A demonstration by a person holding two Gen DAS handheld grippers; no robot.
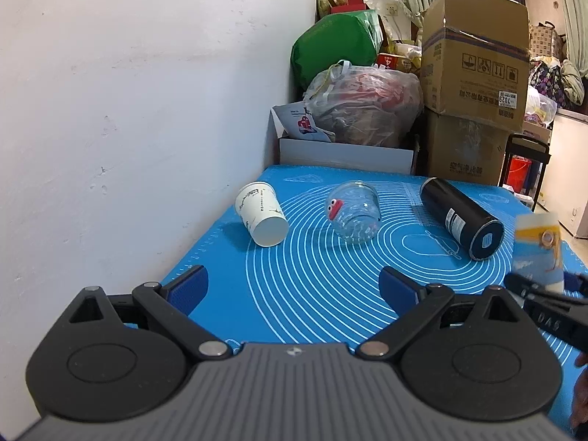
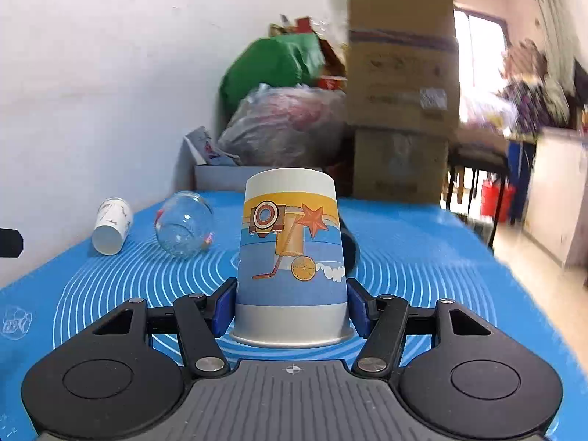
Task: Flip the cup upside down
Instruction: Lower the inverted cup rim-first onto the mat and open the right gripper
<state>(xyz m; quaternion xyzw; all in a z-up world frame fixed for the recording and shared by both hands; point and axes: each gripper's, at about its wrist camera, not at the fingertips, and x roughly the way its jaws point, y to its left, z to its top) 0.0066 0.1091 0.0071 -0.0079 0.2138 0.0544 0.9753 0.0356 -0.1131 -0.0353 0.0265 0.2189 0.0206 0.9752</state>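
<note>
A printed paper cup (image 2: 290, 257) stands upside down, rim on the blue silicone mat (image 2: 422, 257), its white base uppermost, toward the mat's near edge and right of centre. The right gripper (image 2: 290, 305) brackets it low on the wall: both blue pads (image 2: 224, 307) sit against or just beside the cup's sides, just above the rim, the jaws narrowed to the cup's width. Whether the pads press or merely touch cannot be told. The gripper is level and low over the mat.

From the left wrist view, the same cup (image 1: 538, 253) shows at the mat's right edge, with the right gripper (image 1: 544, 286) at its foot.

Three other containers lie on their sides across the far half of the mat. A white paper cup (image 1: 261, 213) lies near the left edge beside the wall, base facing the camera. A clear glass jar (image 1: 354, 211), with a red googly-eyed sticker, lies at the middle and looks empty. A black cylindrical bottle (image 1: 461, 217) lies toward the right, its end cap facing the near edge.

The left gripper (image 1: 294, 290) hovers over the mat's near edge, jaws spread wide, its blue pads (image 1: 187, 288) holding nothing.

Beyond the far edge are stacked cardboard boxes (image 1: 474, 73) and a filled plastic bag (image 1: 364, 106).
</note>
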